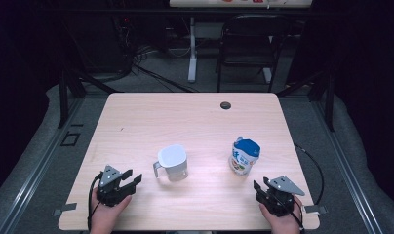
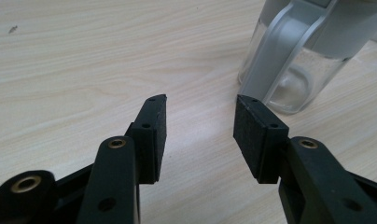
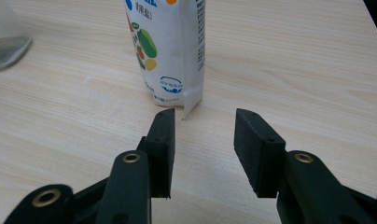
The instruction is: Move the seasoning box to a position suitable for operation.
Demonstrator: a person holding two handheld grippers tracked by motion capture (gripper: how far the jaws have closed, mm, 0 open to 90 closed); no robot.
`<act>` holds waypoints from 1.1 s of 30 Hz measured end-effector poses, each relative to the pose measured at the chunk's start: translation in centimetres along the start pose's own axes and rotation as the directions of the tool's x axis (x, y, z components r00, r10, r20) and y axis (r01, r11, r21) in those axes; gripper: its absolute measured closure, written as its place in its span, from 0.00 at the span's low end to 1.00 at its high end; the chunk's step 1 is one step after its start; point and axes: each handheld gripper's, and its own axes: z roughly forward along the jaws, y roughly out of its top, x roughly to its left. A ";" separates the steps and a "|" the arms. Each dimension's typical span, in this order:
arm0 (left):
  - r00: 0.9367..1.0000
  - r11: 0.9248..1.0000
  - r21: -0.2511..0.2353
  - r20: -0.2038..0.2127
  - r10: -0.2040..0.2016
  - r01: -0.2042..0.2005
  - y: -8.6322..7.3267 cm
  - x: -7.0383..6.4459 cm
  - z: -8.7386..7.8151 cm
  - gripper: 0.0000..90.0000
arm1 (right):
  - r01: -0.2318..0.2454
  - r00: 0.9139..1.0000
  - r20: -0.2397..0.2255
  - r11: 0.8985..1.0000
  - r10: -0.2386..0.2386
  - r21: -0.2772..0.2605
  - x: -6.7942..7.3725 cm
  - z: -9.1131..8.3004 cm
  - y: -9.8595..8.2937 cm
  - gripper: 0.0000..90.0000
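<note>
Clear-walled pitcher [image 1: 172, 163] stands just ahead-right of your left tool [image 1: 131, 180], the pouch [image 1: 244, 156] ahead-left of your right tool [image 1: 261, 187]; both tools gape wide, empty.

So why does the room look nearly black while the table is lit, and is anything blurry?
High view: light falls on the pale wooden table, surroundings stay dark, a soft sheen beside the clear lidded jug. Left gripper view: the jug looks slightly soft. Right gripper view: the white printed pouch is fairly sharp.

Dark room, grey floor [image 1: 195, 85], black chair [image 1: 246, 44].
</note>
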 end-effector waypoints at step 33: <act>0.998 0.997 0.052 0.035 0.058 -0.059 2.5 -3.9 3.5 0.61 | -0.039 0.999 -0.005 0.999 0.039 -0.001 -0.9 0.0 -0.2 0.63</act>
